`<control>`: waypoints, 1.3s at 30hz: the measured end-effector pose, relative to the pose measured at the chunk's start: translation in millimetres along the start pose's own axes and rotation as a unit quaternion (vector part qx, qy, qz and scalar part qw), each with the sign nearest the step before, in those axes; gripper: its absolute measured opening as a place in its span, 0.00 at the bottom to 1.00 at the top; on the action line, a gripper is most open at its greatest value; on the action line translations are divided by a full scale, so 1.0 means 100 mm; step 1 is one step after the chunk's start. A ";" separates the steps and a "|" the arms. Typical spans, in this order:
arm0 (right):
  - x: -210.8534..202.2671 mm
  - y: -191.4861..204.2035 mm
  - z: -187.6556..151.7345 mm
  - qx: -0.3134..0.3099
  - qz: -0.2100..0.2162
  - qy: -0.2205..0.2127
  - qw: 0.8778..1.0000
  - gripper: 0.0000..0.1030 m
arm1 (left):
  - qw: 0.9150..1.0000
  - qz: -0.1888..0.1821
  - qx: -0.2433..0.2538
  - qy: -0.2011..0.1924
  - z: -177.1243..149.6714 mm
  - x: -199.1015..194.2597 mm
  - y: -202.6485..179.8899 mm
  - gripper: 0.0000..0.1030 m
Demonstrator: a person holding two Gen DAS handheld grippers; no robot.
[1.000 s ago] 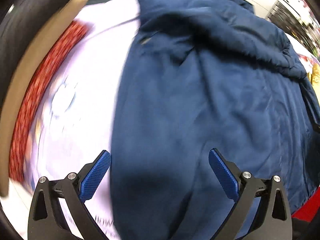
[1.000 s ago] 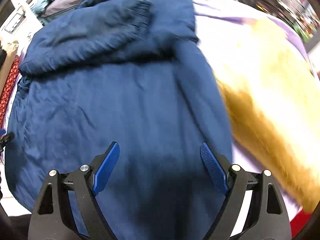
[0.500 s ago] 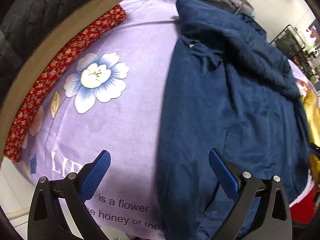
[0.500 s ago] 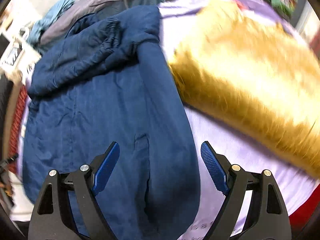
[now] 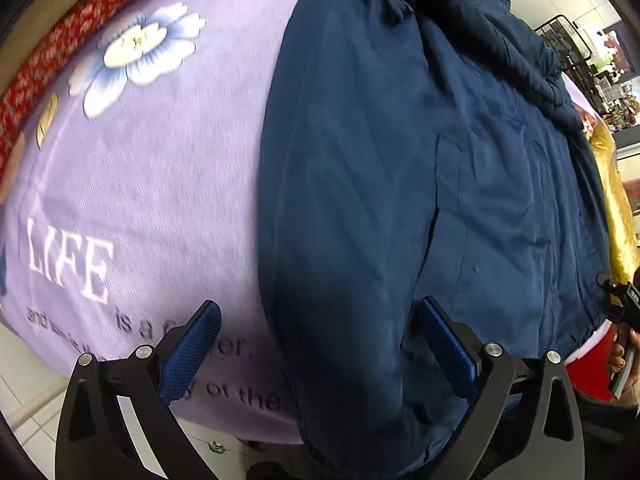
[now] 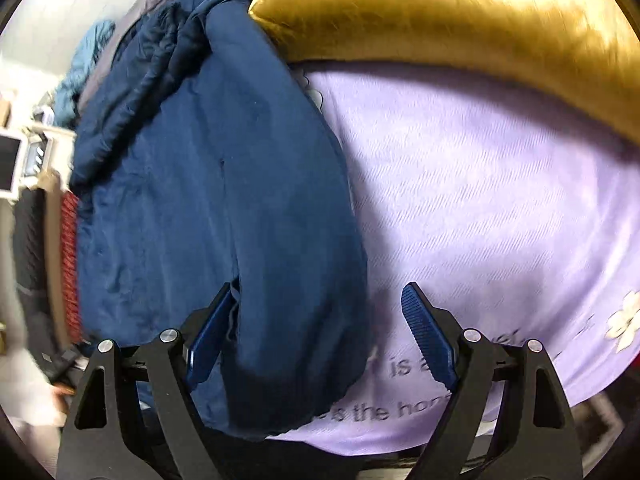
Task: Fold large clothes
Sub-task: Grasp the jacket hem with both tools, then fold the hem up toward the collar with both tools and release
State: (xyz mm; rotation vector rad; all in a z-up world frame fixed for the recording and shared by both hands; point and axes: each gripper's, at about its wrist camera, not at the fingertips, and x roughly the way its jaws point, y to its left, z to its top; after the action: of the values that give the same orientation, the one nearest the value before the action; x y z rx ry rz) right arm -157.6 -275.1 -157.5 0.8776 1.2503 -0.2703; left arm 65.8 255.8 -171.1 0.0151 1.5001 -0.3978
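Since half a second ago both grippers have come lower and nearer to the front hem of the navy jacket (image 5: 400,200), which now fills more of each view. The left gripper (image 5: 320,348) has its jaws wide apart and holds nothing; the jacket's left edge runs between them toward 12 o'clock. The right gripper (image 6: 316,332) is wide too, and the jacket's right bottom corner sits between its jaws, the left pad touching the cloth (or nearly, the blur makes it hard to tell).

The jacket lies flat on the purple blanket (image 6: 480,200), with its sleeves gathered at about 11 o'clock in the right view. A golden cushion (image 6: 460,20) rests at 1 o'clock, just beside the jacket's shoulder.

I judge that the two grippers stand at the two hem corners because each must pinch one corner, so the bottom can be lifted and folded toward the collar.
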 end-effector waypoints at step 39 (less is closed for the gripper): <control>0.06 0.58 -0.46 -0.150 0.046 0.128 0.979 0.20 | 0.996 -0.036 0.067 0.037 -0.26 -0.27 -0.31 0.16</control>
State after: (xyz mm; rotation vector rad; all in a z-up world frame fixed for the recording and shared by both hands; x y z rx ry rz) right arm -152.1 -202.5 -140.3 0.7200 1.4399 0.1094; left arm 31.7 240.6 -140.0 0.0829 1.5473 -0.5606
